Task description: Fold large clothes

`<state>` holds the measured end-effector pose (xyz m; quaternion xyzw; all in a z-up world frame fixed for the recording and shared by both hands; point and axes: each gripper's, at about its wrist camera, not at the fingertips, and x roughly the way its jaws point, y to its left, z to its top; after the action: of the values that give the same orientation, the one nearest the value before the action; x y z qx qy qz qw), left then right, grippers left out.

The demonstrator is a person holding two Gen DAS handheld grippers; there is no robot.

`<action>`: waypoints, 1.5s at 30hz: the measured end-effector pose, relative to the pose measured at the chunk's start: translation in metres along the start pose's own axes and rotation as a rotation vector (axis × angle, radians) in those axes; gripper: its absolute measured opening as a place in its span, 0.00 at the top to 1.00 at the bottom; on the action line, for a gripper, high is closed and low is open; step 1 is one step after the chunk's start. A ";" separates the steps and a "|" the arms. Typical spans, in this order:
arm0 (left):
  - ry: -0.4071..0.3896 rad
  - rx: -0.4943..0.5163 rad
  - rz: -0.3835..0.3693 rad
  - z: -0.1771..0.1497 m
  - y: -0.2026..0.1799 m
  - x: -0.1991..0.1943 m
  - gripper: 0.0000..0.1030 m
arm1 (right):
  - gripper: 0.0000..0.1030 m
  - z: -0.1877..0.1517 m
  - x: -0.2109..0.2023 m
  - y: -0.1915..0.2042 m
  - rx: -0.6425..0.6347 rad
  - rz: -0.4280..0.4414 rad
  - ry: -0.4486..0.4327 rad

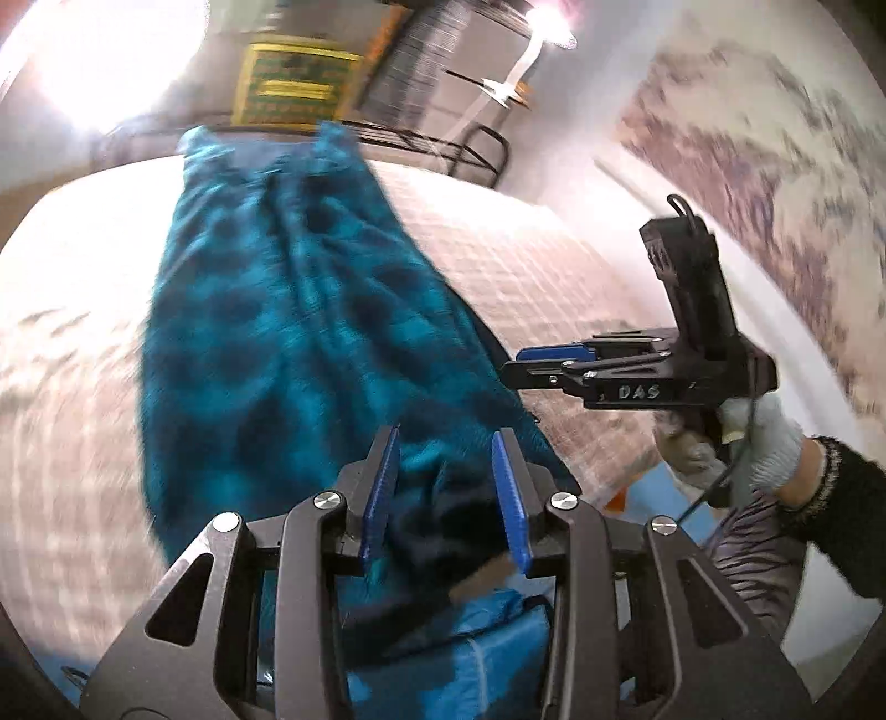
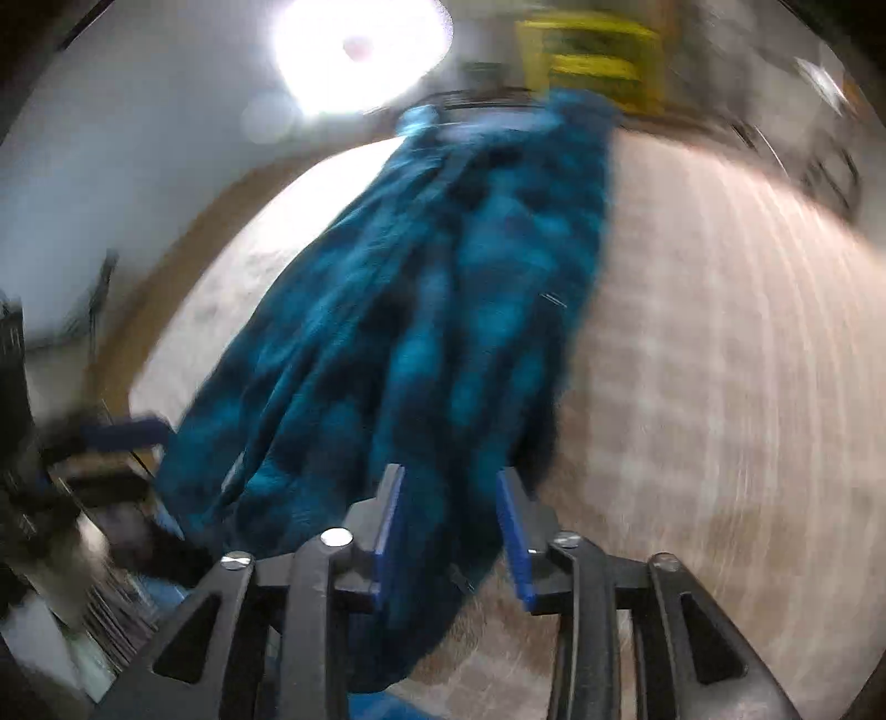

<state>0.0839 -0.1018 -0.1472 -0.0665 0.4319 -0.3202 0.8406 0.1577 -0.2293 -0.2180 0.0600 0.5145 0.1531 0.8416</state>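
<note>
A pale quilted bed [image 1: 498,243] fills both views, with a white wall [image 1: 598,111] behind it and a blurred patterned hanging [image 1: 775,183] at the right of the left wrist view. A bright lamp glare [image 2: 360,50] sits above the far edge, and a yellow box [image 1: 293,83] stands past the head of the bed beside a dark wire frame [image 1: 476,149].

A teal, dark-checked garment [image 1: 288,332] lies lengthwise down the bed as a long narrow strip, its far end at the far edge and its near end reaching to the grippers.

The left gripper [image 1: 446,493] points down over the near end of the cloth; its blue pads [image 1: 382,498] stand moderately apart, with cloth seen between them but not pinched.

The right gripper [image 2: 451,526] likewise has its pads [image 2: 512,531] apart, the garment's near end lying below and between them, ungripped. In the left wrist view this gripper [image 1: 531,365] hangs off the garment's right edge, over the quilt, held by a white-gloved hand [image 1: 764,443] with a dark sleeve [image 1: 847,498].

Both views are motion-blurred, so fine detail of the cloth's folds cannot be told.
</note>
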 end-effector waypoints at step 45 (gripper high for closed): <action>0.017 0.180 -0.082 0.003 -0.024 -0.003 0.72 | 0.54 0.069 0.052 -0.064 0.182 0.085 -0.035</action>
<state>0.0731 -0.1196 -0.1344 -0.0056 0.4052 -0.3925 0.8257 0.2532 -0.2693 -0.2469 0.1606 0.5086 0.1403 0.8342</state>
